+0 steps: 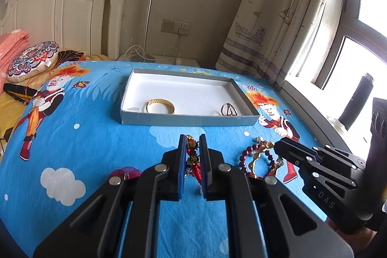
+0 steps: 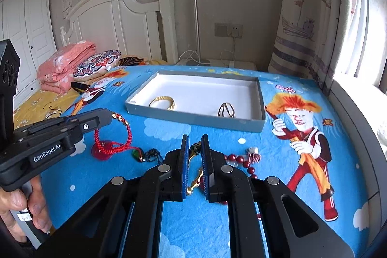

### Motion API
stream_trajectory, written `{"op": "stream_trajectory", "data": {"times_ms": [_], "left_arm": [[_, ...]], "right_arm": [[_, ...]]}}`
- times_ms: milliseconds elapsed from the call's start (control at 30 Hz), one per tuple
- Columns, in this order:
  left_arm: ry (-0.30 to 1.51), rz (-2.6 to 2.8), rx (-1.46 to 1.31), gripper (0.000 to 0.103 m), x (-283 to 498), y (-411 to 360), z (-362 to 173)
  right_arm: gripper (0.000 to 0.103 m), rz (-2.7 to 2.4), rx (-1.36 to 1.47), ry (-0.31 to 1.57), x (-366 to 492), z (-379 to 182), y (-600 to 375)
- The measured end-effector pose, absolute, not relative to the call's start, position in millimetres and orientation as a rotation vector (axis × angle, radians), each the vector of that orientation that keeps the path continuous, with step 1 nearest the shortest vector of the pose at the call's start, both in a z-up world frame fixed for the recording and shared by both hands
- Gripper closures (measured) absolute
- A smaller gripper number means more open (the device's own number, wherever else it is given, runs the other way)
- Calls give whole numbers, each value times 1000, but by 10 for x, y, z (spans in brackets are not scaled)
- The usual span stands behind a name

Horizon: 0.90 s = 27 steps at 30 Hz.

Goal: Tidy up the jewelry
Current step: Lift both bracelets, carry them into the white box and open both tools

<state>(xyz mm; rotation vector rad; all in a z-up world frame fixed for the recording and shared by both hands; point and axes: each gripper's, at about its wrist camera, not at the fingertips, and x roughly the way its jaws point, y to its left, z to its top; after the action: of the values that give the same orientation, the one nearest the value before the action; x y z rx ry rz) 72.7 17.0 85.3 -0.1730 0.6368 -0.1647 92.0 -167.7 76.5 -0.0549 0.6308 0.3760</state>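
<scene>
red cord bracelet (image 1: 193,158) with gold beads is pinched in the left gripper (image 1: 192,144), jaws nearly closed on it, just over the blue bedsheet (image 1: 96,149). right gripper (image 2: 194,149) is clamped on the gold part of the bead bracelet (image 2: 241,161). grey tray (image 2: 193,119) beyond holds a gold bangle (image 2: 162,102) and a ring (image 2: 226,110).

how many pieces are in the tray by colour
In the tray:
gold bangle: 1
silver looped piece: 1
Total: 2
A faint pale speck in the tray's near left corner is too small to identify, so it is not counted.
</scene>
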Motion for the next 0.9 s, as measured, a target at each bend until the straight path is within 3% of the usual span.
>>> {"op": "stream_trajectory", "data": {"times_ms": [900], "left_arm": [[621, -118, -146, 93, 2043, 99, 1178]], "right_arm": [[93, 271, -26, 616, 2300, 1197, -1439]]}}
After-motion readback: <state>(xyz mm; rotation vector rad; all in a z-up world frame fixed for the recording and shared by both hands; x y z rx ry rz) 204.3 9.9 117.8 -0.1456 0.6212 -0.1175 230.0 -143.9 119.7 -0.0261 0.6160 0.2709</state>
